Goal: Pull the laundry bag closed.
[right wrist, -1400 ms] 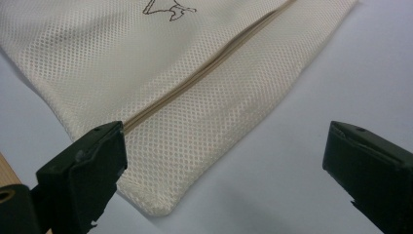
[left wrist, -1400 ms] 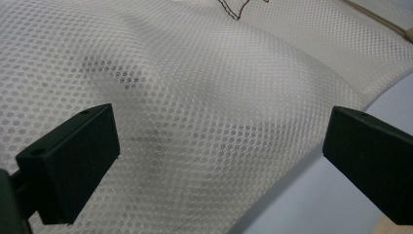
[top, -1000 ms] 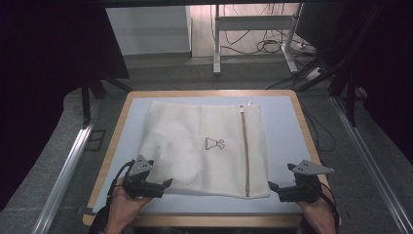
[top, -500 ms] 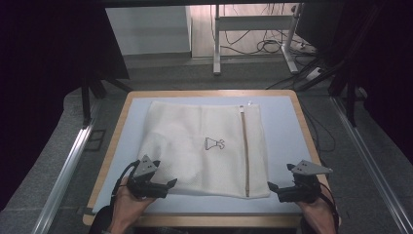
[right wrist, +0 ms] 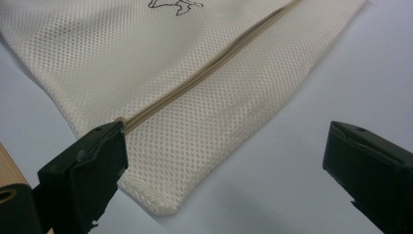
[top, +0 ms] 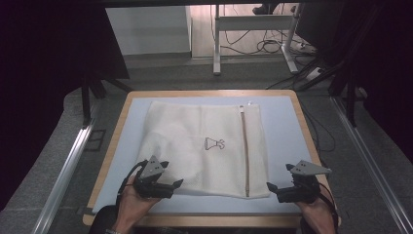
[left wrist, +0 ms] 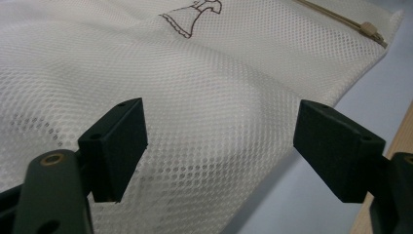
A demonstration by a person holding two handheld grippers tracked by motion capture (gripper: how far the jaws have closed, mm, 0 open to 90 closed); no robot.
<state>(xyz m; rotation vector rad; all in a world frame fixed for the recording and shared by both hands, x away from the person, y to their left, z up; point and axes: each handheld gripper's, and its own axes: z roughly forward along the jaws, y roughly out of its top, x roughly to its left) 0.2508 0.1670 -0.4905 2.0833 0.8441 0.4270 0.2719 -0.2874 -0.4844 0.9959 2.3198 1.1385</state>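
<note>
From the high view, a white mesh bag (top: 204, 148) lies flat on the bench (top: 287, 131), ahead of both sets of fingers. The left gripper (top: 171, 185) sits at the bag's near left corner, the right gripper (top: 273, 188) just off its near right corner. Both stand open and hold nothing. A zip (top: 244, 146) runs away from the right gripper's fingers toward the far edge, and a small printed dress figure (top: 214, 144) lies between the two grippers, farther out.

In the left gripper view, the fingers (left wrist: 117, 146) are spread wide over a raised fold of mesh (left wrist: 209, 107). A bite here would likely catch only the top layer, so the bag could open or slide instead of lifting whole.

In the right gripper view, the fingers (right wrist: 87, 165) are apart, with the zip end (right wrist: 122, 121) touching the left one and the bag's corner (right wrist: 168, 207) between them. Closing on the zip tape rather than the cloth could slip. Nothing else on the bench blocks either approach.
</note>
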